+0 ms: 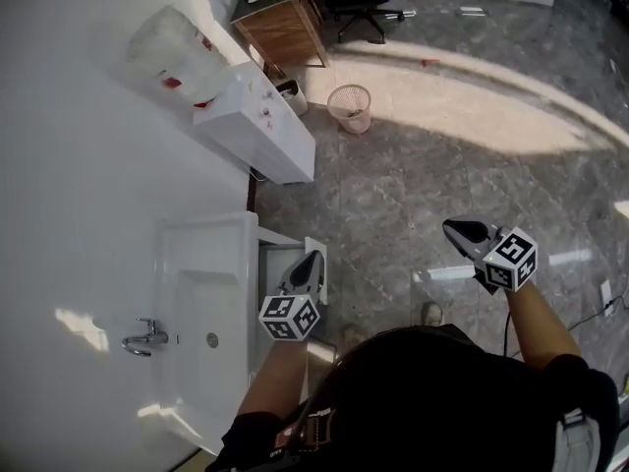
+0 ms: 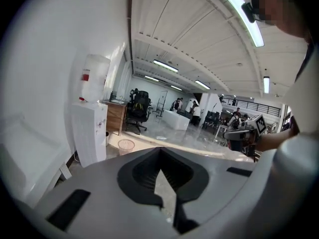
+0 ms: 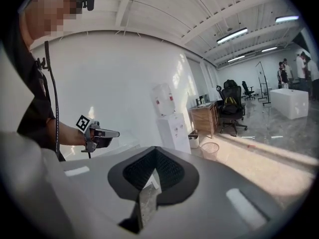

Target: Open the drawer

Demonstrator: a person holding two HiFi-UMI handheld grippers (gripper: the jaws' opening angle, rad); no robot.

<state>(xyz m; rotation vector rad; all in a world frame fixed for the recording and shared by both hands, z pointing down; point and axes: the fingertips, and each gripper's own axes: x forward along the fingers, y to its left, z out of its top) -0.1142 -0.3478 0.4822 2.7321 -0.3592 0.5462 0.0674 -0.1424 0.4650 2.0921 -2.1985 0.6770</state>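
Left tool (image 1: 314,260) closed, empty, over open drawer (image 1: 279,241), right tool (image 1: 458,229) closed

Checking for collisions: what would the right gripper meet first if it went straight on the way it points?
Likely the tall white water dispenser by the wall: the right gripper aims at it across open grey floor, though depth is unclear.

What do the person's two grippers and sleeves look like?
Both the left gripper and the right gripper are grey with dark, tapering fingers. Each carries a white cube printed with black square markers. A thin dark cable runs from the right one. The person wears a black short-sleeved top.
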